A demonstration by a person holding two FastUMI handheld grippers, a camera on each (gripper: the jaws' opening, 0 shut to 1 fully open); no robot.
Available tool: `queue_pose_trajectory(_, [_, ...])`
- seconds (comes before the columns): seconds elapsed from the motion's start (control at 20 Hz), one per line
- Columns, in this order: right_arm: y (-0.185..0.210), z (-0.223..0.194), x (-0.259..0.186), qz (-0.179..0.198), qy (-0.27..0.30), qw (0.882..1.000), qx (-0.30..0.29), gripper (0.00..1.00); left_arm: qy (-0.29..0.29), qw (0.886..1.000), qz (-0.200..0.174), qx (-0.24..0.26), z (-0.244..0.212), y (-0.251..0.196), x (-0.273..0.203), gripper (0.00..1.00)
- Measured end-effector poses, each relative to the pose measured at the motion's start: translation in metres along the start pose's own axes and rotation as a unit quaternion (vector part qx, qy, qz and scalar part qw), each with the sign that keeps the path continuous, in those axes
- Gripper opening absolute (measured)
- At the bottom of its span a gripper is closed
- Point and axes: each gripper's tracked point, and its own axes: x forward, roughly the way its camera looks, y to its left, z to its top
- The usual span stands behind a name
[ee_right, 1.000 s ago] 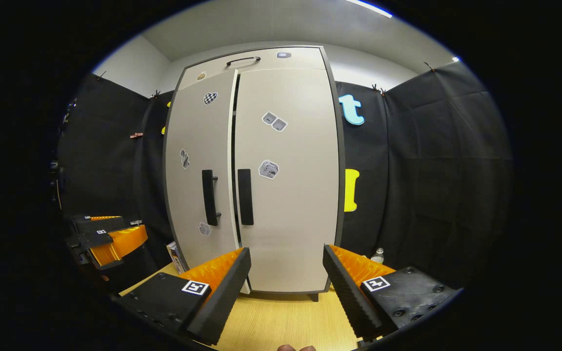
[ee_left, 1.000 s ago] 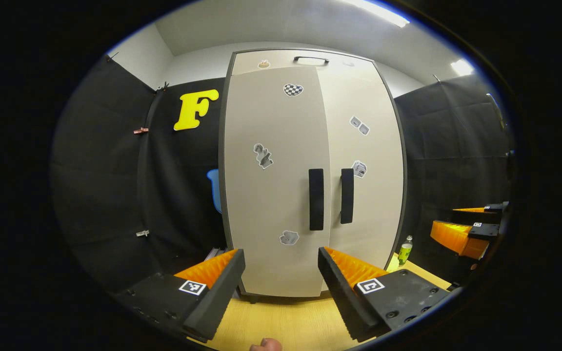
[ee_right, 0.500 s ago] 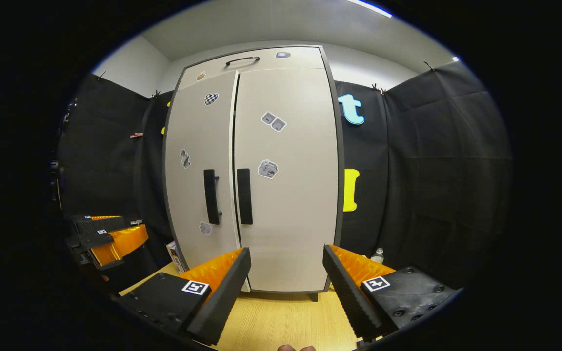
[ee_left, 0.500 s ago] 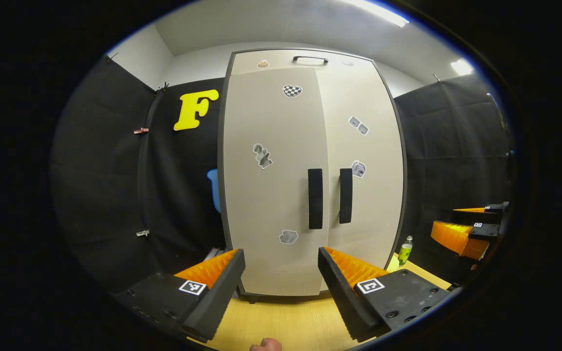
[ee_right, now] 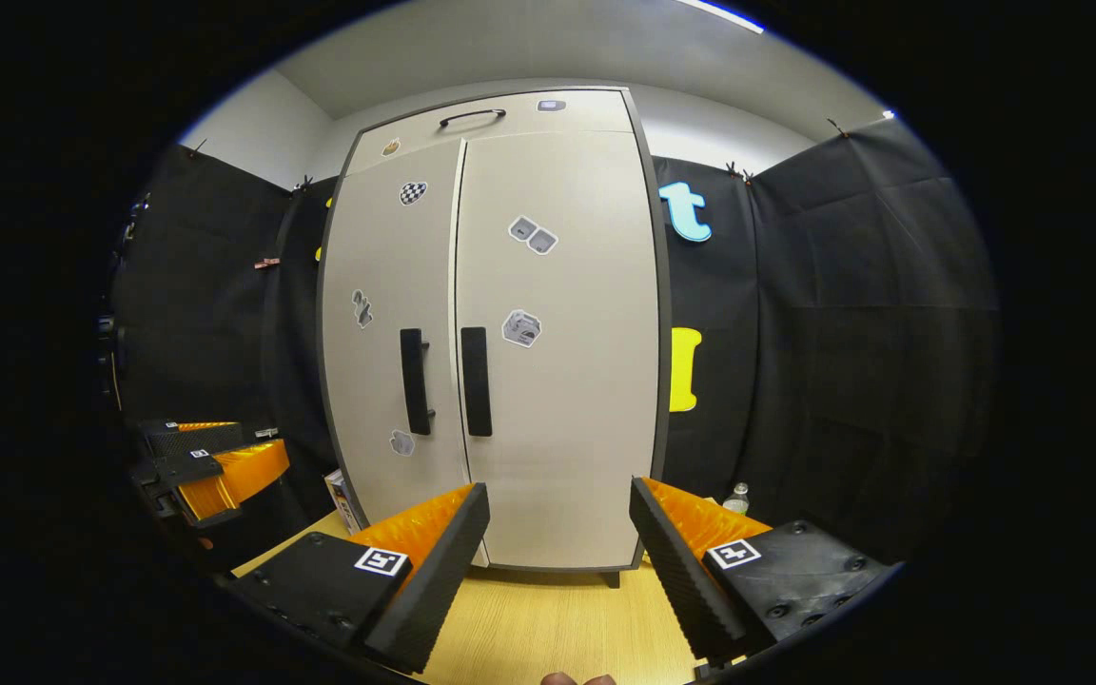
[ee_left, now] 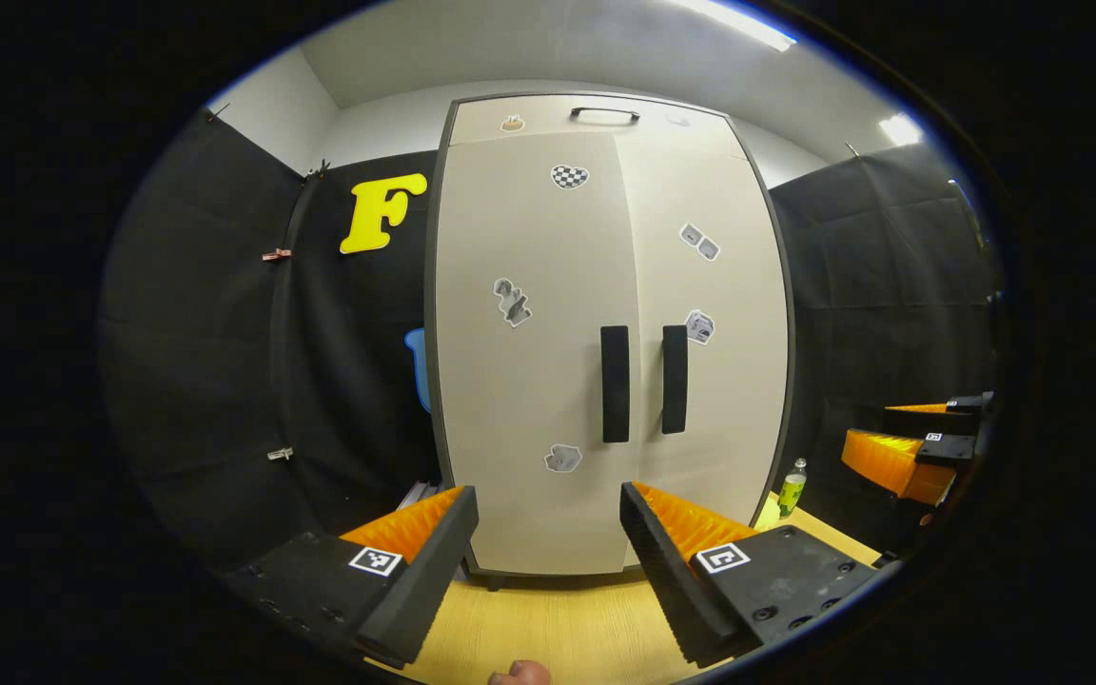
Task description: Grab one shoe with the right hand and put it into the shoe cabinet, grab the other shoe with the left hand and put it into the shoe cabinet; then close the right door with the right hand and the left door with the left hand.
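Observation:
The beige shoe cabinet (ee_left: 548, 238) stands upright straight ahead. Its left door (ee_left: 529, 381) and right door (ee_left: 729, 381) lie flush, with only a thin seam between them and the inside hidden. Two black handles (ee_left: 615, 383) flank the seam. My left gripper (ee_left: 546, 490) is open and holds nothing, a short way in front of the left door. In the right gripper view the same cabinet (ee_right: 557, 285) shows, and my right gripper (ee_right: 558, 485) is open before the right door (ee_right: 567, 428). Each gripper also appears off to the side of the other's view: right (ee_left: 910, 433), left (ee_right: 210, 452).
The wooden surface (ee_left: 557, 628) runs up to the cabinet's foot. A small green bottle (ee_left: 790, 490) stands by its right side, the bottle (ee_right: 736, 499) against the cloth wall. A box (ee_right: 339, 499) leans by its left side. A thumb tip (ee_left: 518, 674) shows at the bottom edge.
The left door has swung the last bit inward; the dark gap beside the right door has narrowed to a thin seam. Both grippers have stayed nearly still and open.

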Motion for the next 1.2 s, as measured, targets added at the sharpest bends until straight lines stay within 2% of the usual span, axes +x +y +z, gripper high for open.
queue_pose_trajectory(1.2, [0.0000, -0.0030, 0.0073, 0.007, 0.004, 1.000, -0.003, 0.98, -0.003, 1.000, 0.003, -0.010, 0.0001, -0.0007, 0.0026, 0.95])
